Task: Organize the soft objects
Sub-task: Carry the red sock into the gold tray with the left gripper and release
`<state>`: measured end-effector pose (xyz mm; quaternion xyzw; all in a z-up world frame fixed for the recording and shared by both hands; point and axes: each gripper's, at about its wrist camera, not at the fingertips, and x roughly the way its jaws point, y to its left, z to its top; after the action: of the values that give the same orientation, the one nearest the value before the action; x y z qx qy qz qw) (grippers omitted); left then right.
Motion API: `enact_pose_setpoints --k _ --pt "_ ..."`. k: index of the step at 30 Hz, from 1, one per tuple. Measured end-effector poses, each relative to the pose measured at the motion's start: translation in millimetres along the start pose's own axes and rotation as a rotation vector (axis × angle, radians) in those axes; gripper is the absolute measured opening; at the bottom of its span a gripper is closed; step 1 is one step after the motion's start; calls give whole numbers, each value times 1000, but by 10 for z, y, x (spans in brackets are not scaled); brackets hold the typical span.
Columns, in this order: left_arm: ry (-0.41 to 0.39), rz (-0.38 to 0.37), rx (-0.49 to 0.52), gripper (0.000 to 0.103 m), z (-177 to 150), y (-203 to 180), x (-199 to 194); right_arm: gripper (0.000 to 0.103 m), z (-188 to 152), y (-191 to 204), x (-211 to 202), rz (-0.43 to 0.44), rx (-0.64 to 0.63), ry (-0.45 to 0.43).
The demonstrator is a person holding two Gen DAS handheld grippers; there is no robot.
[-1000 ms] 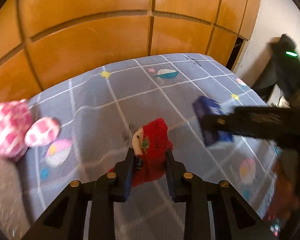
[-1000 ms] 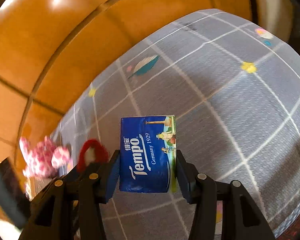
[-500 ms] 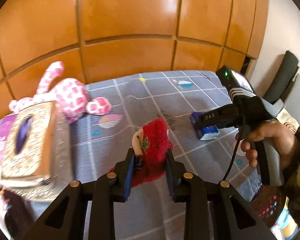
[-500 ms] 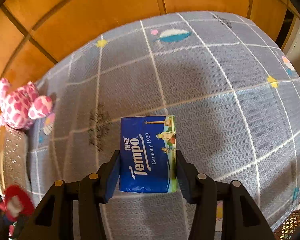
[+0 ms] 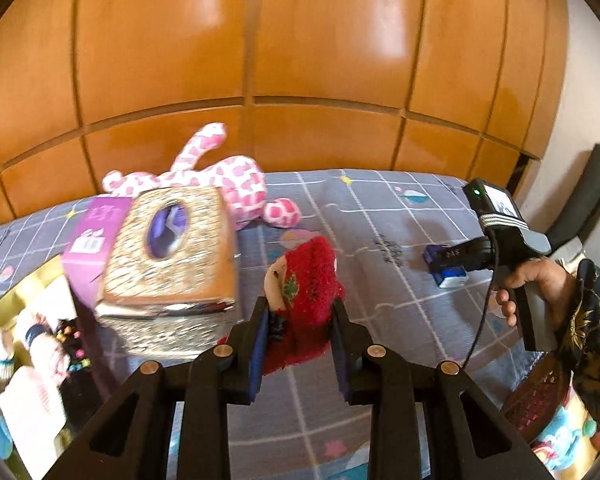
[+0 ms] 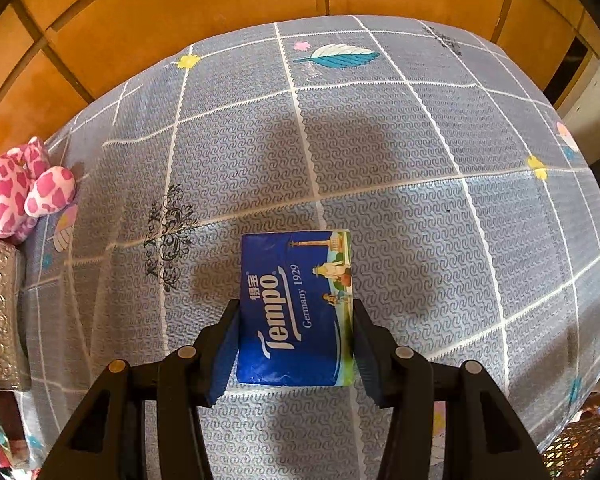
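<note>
Red fabric: a small red plush toy (image 5: 304, 300) sits clamped between the two pads of the left gripper (image 5: 300, 336), whose jaws are narrowed to a slim gap around it; the toy is held off the bedspread (image 5: 380, 248).
Blue packet: a Tempo tissue pack (image 6: 296, 308) is pinched by its two long edges in the right gripper (image 6: 296, 340), jaws about half spread, both pads flat against the pack.
Pack position: printed face toward the camera, over the grey-blue gridded bedspread; whether its underside touches the cloth cannot be told.
Right gripper from the left view: a hand (image 5: 540, 284) grips its handle at the right edge, with the blue pack showing at its tip.
Tissue box: a gold patterned tissue box cover (image 5: 172, 248) with an oval opening stands left of the red toy, blurred, near but apart from it.
Purple box (image 5: 96, 236): just behind the gold cover, touching it.
Pink spotted plush (image 5: 228, 180): lying on the bedspread behind the gold cover, against the wooden panelled wall (image 5: 300, 40).
Far left: more soft items lie in a gold-rimmed tray (image 5: 16, 292), too blurred to name.
</note>
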<state>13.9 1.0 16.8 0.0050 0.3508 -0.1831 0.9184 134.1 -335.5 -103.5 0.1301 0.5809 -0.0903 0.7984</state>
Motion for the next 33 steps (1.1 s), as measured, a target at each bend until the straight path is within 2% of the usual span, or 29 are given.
enact_pose_setpoints --k 13,29,33 --pt "4 104 -160 29 -252 729 -186 52 -155 478 77 -112 -117 -46" --pt "13 222 -287 29 -480 1309 -332 52 -174 519 83 -121 -131 -51" --pt "14 260 -369 29 -593 1618 -458 52 -162 506 76 -121 -133 -52"
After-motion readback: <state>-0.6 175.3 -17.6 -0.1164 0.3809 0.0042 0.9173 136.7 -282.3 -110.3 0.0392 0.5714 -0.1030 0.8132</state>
